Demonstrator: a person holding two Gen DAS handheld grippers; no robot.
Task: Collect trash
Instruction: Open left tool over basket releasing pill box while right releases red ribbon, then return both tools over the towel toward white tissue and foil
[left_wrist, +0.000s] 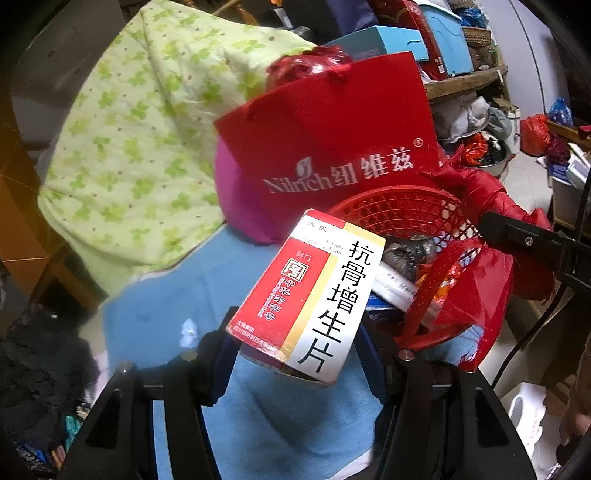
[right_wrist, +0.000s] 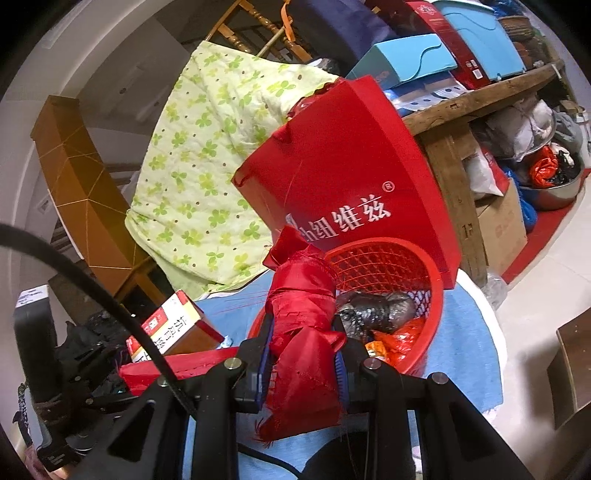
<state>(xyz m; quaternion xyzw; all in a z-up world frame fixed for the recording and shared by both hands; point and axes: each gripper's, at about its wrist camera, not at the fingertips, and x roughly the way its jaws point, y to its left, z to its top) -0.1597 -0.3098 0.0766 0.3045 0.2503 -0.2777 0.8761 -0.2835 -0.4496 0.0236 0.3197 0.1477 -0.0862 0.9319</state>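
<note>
Cluttered room, blue cloth (left_wrist: 159, 314) underneath: left tool (left_wrist: 295, 350) clamped on red-and-white medicine box (left_wrist: 310, 291), held just beside red mesh basket (right_wrist: 424, 291) of trash; right tool (right_wrist: 304, 354) clamped on crumpled red fabric (right_wrist: 306, 314) at basket's rim; red paper bag (right_wrist: 351, 177) behind.

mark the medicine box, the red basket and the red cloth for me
medicine box (left_wrist: 306, 291), left wrist view, printed front face.
red basket (right_wrist: 384, 258), right wrist view, inner mesh wall.
red cloth (right_wrist: 306, 332), right wrist view, bunched middle.

The left gripper (left_wrist: 295, 332) is clamped on a medicine box (left_wrist: 314, 291) beside the red basket (left_wrist: 399, 206). The right gripper (right_wrist: 304, 354) is closed on red cloth (right_wrist: 306, 332), seemingly at the basket's rim.
</note>
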